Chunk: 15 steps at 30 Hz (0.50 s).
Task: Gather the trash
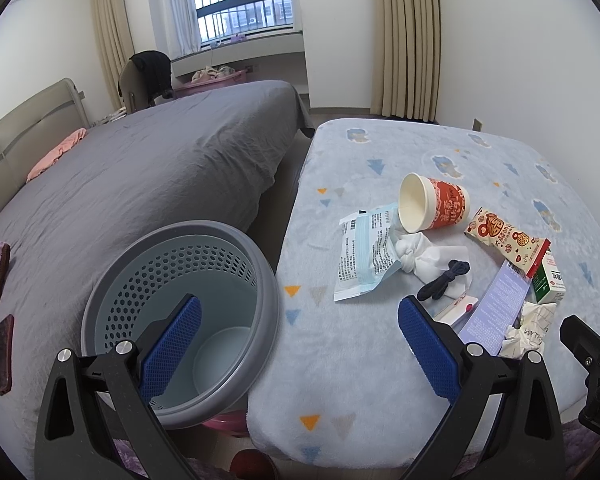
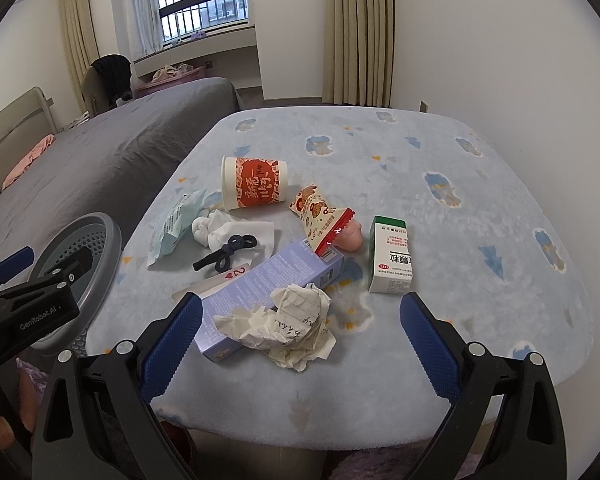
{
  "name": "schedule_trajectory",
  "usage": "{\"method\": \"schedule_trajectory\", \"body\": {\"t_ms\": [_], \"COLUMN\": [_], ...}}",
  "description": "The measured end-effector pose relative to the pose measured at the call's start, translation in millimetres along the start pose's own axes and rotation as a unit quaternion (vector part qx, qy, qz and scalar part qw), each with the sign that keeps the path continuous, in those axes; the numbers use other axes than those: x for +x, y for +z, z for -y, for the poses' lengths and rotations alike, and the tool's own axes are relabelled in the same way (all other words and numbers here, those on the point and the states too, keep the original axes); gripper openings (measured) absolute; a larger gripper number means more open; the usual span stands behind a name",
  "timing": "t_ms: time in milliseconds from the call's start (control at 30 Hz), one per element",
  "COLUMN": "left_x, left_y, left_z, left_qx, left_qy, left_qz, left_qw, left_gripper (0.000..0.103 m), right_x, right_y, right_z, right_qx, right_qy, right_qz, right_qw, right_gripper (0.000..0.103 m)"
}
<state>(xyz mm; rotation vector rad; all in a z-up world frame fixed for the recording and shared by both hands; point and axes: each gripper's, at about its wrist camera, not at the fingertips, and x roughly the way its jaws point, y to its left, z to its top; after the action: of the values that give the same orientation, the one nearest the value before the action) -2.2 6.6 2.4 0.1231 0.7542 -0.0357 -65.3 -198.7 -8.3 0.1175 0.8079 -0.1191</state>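
Right wrist view: the right gripper (image 2: pixel 300 344) has its blue-padded fingers (image 2: pixel 172 344) spread wide with nothing between them but the near edge of the pale blue tablecloth (image 2: pixel 440 184). Just ahead of the gap, slightly toward the left finger, lies a crumpled paper (image 2: pixel 296 320), resting against a long lavender box (image 2: pixel 260 292). Beyond that sit a playing card (image 2: pixel 224 278), a dark hair tie (image 2: pixel 226 258) on a white knotted cloth (image 2: pixel 236 232), a pale green mask packet (image 2: pixel 176 224), a red-and-white paper cup (image 2: pixel 254 184) on its side, a snack wrapper (image 2: pixel 320 216), a small pink object (image 2: pixel 350 238) and a green-and-white carton (image 2: pixel 392 260), which lies ahead of the right finger.

In the left wrist view, the left gripper (image 1: pixel 298 344) is likewise wide open and empty. Its left finger overlaps the mouth of a grey perforated bin (image 1: pixel 188 280) standing between the table and a grey bed (image 1: pixel 140 168); the litter lies ahead of its right finger.
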Motion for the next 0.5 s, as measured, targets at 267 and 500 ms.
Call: {"method": "schedule_trajectory", "body": {"t_ms": [267, 500], "left_x": [4, 10], "left_y": [-1, 0], "left_z": [3, 6], "left_qx": [-0.002, -0.002], "left_qy": [-0.005, -0.009], "left_qz": [0.001, -0.003], "left_qw": [1.0000, 0.9999], "left_gripper": [0.097, 0.097], "right_x": [-1, 6], "right_y": [-2, -1], "right_z": [1, 22], "right_qx": [-0.026, -0.009], "right_qy": [-0.003, 0.019], "right_qz": [0.007, -0.007], "right_qw": [1.000, 1.000], "right_gripper": [0.095, 0.095]}}
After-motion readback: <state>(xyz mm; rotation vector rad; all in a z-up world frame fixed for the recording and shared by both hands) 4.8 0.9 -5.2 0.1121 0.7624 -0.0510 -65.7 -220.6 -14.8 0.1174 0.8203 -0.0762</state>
